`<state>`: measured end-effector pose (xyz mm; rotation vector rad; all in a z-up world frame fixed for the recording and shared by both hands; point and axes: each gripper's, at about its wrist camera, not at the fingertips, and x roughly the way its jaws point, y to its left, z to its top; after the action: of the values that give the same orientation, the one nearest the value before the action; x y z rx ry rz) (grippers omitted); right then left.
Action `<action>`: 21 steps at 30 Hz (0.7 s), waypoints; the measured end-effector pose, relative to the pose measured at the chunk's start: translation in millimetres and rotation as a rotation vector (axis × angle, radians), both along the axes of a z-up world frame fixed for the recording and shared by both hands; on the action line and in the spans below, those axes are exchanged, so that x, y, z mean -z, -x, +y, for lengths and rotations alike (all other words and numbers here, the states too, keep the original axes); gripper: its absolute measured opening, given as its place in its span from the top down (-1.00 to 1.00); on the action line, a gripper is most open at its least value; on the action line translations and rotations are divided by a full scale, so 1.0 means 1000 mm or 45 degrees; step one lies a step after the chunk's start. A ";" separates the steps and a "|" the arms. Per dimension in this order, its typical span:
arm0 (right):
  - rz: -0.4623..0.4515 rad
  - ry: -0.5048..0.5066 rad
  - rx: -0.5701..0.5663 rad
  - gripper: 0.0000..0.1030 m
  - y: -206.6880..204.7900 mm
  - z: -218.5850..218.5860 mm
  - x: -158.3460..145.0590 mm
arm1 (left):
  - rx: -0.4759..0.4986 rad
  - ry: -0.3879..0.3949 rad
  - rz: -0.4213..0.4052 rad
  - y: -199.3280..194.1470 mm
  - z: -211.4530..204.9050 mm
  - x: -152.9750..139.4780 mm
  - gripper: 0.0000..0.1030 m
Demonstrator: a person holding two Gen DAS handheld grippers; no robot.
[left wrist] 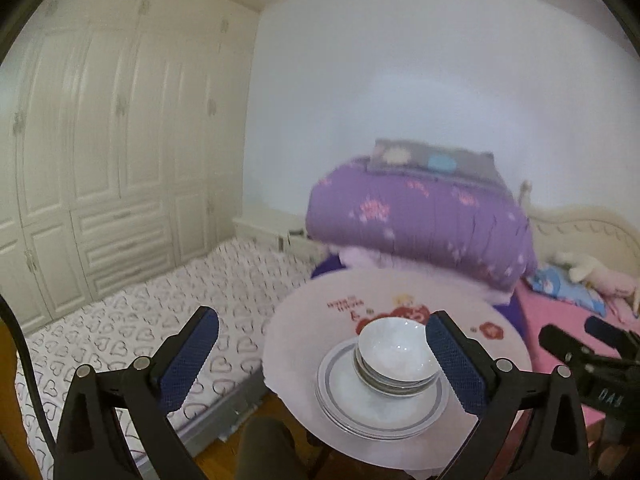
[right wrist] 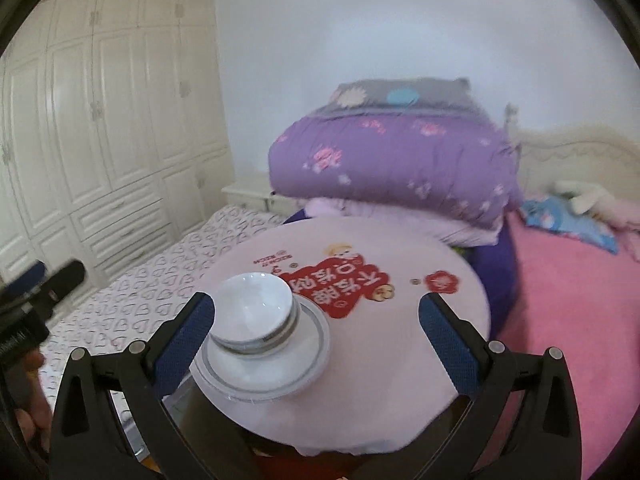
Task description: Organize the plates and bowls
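Left tongs (left wrist: 322, 354): jaws spread wide, blue pads facing each other, nothing between them that they touch. Held above the counter and tilted slightly downward, well back from the crockery; the stack shows through the gap between the jaws. In the right wrist view the same tongs (right wrist: 44, 280) appear at the left edge, blurred, with part of a hand (right wrist: 28, 396) below them.

Right tongs (right wrist: 316, 330): jaws likewise spread wide and empty, raised over the near edge of the counter, tilted slightly downward. In the left wrist view they (left wrist: 576, 334) enter from the right edge, beside the counter.

Counter (right wrist: 420, 344): small, round, covered with a pale pink cloth printed with a red design and a cartoon figure. It stands between two beds.

Plates (left wrist: 380, 412): white with a grey rim band, stacked flat on the near part of the counter. How many there are cannot be told.

Bowls (left wrist: 394, 354): white, nested upright on top of the plates, set toward the far side of the stack. Grey-banded rims of lower bowls show beneath the top one.

Surroundings: bed with heart-print sheet (left wrist: 132, 328) to the left; pink bed (right wrist: 560, 320) to the right; folded purple quilt (right wrist: 392, 164) behind the counter with a grey pillow (right wrist: 400, 94) on top; cream wardrobe (left wrist: 100, 140) along the left wall.
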<state>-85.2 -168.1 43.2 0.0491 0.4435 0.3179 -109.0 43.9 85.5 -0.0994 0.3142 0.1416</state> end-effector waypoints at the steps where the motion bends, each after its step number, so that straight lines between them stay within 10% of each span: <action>1: -0.009 0.001 0.019 -1.00 0.009 -0.002 0.002 | -0.005 -0.011 -0.018 0.008 -0.003 0.003 -0.99; 21: -0.060 -0.038 0.103 -1.00 0.067 -0.030 0.017 | 0.087 -0.031 0.039 0.095 -0.040 0.042 -0.99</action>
<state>-152.5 -198.6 26.1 0.0881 0.3893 0.2452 -204.0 3.8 43.4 -0.0624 0.3463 0.0789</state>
